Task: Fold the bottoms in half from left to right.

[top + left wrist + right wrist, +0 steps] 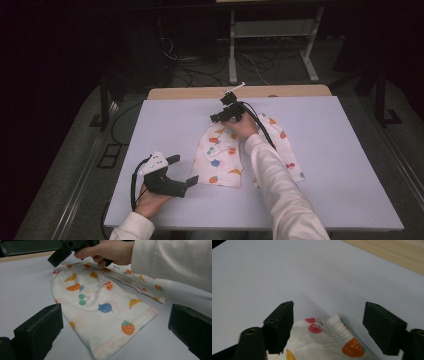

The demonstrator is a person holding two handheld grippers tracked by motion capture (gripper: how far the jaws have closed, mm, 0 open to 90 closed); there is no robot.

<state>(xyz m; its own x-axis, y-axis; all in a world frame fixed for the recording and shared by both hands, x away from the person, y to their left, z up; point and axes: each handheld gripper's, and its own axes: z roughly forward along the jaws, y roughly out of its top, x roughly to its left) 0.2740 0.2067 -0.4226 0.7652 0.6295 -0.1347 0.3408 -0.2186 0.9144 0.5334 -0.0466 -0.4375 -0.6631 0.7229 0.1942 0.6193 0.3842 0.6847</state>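
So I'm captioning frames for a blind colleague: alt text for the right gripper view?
The open right gripper hovers over the ribbed edge of a white fruit-print garment on a white table, jaws apart on either side of it.

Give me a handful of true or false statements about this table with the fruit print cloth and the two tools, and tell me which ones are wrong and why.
1. The fruit-print garment lies on the pale table cover. True.
2. The right tool is clamped shut on the cloth. False: in the right gripper view its jaws stand wide apart over the ribbed edge.
3. The left tool is open. True.
4. The left tool rests on top of the garment. False: it sits off the cloth's near left corner, not on it.
5. The garment is plain white. False: it carries printed fruit, such as a strawberry and a banana.
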